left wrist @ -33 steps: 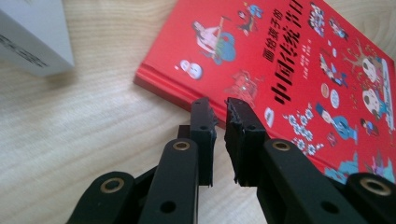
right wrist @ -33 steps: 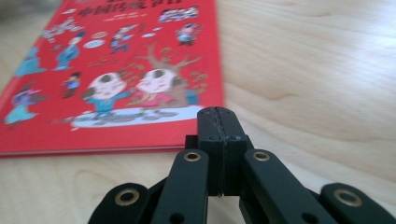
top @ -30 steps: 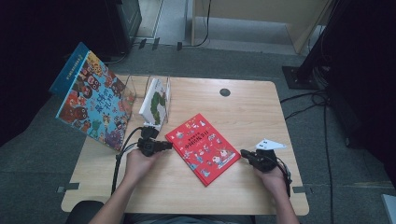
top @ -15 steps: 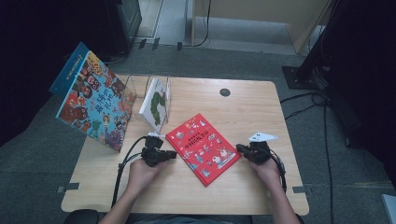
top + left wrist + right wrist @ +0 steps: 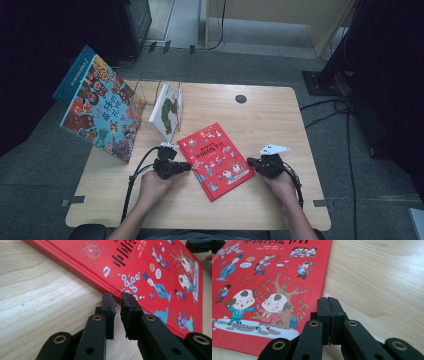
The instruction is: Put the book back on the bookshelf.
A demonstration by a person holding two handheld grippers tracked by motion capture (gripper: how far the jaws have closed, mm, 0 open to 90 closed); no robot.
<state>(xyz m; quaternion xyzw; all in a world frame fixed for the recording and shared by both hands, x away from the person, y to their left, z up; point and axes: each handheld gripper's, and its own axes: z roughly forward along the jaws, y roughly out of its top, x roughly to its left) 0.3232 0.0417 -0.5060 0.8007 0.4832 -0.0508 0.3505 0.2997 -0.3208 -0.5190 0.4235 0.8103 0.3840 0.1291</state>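
Both tools flank the red book [image 5: 215, 160] lying flat on the tabletop [image 5: 260, 115]: the left tool [image 5: 117, 298], jaws a narrow slit apart and empty, noses its near edge, the right tool [image 5: 327, 303] is pressed closed and empty beside its opposite edge, so squaring or lifting it likely comes next, needing wider jaws.

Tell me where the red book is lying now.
In the high view, the red book lies flat on the table, between the left hand-held gripper and the right hand-held gripper.

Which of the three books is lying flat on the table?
The red book, between the two grippers. The white book stands upright in the clear rack, and the big colourful book leans tilted at the table's left edge.
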